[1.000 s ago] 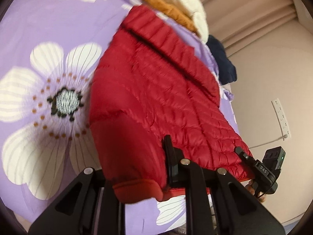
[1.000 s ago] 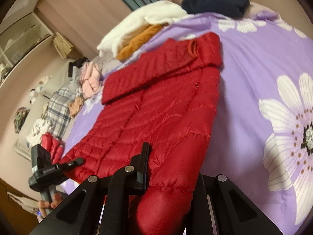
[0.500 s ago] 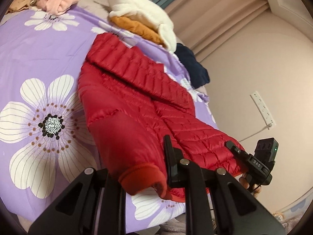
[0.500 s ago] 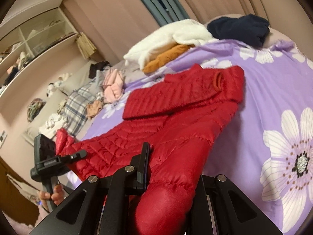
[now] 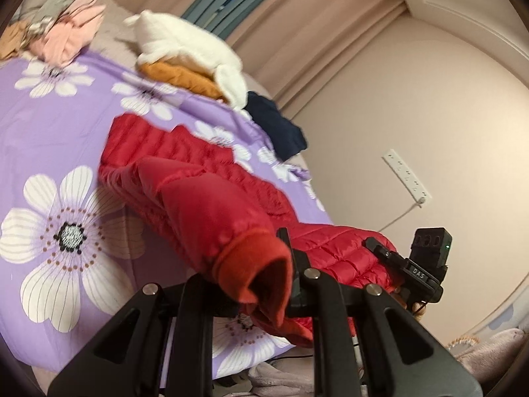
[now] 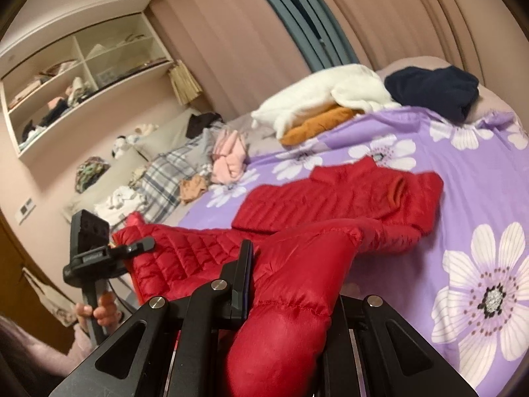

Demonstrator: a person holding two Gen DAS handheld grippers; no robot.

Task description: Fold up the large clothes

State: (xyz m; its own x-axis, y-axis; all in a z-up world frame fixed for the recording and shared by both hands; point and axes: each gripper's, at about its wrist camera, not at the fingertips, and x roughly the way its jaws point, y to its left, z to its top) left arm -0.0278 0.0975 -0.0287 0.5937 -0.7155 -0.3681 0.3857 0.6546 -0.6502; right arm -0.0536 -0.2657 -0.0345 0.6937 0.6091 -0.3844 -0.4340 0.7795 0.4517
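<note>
A red quilted puffer jacket [image 5: 185, 178] lies on the purple flowered bedspread [image 5: 59, 125], its lower half lifted off the bed. My left gripper [image 5: 261, 281] is shut on the sleeve cuff and hem at one corner. My right gripper [image 6: 287, 284] is shut on the jacket's other bottom corner and sleeve [image 6: 297, 297]. The jacket's collar end [image 6: 360, 182] still rests on the bedspread [image 6: 463, 172]. Each gripper shows in the other's view: the right one [image 5: 380, 248] and the left one [image 6: 145, 244].
A white and orange pile [image 5: 188, 53] and a dark navy garment [image 5: 274, 125] lie at the bed's head. Pink and plaid clothes [image 6: 205, 155] lie along the far side. Wall shelves [image 6: 76, 76] and a power strip [image 5: 406, 175] are on the walls.
Both grippers have risen and pulled back, lifting the jacket's bottom end off the bed. The jacket now slopes up from the collar toward me.
</note>
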